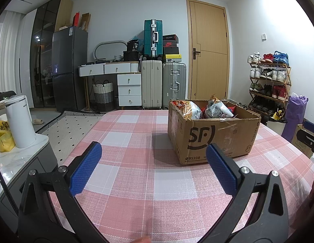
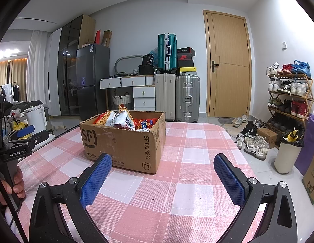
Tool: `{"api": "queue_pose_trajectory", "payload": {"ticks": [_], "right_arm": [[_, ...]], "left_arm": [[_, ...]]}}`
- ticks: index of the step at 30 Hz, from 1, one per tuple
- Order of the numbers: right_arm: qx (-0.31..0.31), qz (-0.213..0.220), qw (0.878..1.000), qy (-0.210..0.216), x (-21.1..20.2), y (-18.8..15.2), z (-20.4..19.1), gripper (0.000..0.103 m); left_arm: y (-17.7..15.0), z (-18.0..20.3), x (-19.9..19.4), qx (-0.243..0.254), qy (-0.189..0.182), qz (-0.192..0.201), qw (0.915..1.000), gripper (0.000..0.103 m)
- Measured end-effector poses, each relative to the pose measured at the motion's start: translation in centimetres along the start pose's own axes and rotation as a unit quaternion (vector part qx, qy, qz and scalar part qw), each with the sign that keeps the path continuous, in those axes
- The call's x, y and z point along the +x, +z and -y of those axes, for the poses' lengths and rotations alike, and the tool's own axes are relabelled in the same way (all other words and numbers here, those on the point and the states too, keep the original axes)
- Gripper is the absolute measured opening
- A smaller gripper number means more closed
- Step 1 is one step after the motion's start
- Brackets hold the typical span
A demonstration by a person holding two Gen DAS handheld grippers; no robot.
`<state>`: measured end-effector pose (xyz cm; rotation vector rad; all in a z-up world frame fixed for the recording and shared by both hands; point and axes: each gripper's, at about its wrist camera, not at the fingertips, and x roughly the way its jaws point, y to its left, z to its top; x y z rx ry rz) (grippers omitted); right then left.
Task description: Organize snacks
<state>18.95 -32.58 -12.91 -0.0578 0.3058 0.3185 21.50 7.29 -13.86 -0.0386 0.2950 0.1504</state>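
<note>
A brown SF Express cardboard box (image 1: 215, 137) stands open on the pink checked tablecloth (image 1: 136, 162). It holds several snack bags (image 1: 215, 108), white, orange and red. It also shows in the right wrist view (image 2: 124, 141), with the snack bags (image 2: 124, 119) inside. My left gripper (image 1: 154, 154) is open and empty, low over the cloth, short of the box and to its left. My right gripper (image 2: 163, 166) is open and empty, near the box's front right corner. The left gripper (image 2: 25, 133) shows at the far left of the right wrist view.
A white kettle (image 1: 19, 121) and a yellow bag (image 1: 2, 133) sit on a side counter to the left. Suitcases (image 1: 163, 83), drawers and a fridge line the far wall. A shoe rack (image 2: 288, 95), loose shoes and a bin (image 2: 286, 156) stand to the right of the table.
</note>
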Motion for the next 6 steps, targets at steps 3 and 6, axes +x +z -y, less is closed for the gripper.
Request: {"api": "queue_pose_trajectory", "payload": {"ticks": [3, 6], "right_arm": [[0.0, 0.0, 1.0, 0.0, 0.0, -0.01, -0.01, 0.102], [0.0, 0.0, 1.0, 0.0, 0.0, -0.01, -0.01, 0.102]], "left_arm": [[-0.01, 0.01, -0.01, 0.0, 0.0, 0.0, 1.0, 0.103], [-0.02, 0.0, 0.0, 0.0, 0.0, 0.0, 1.0, 0.103]]}}
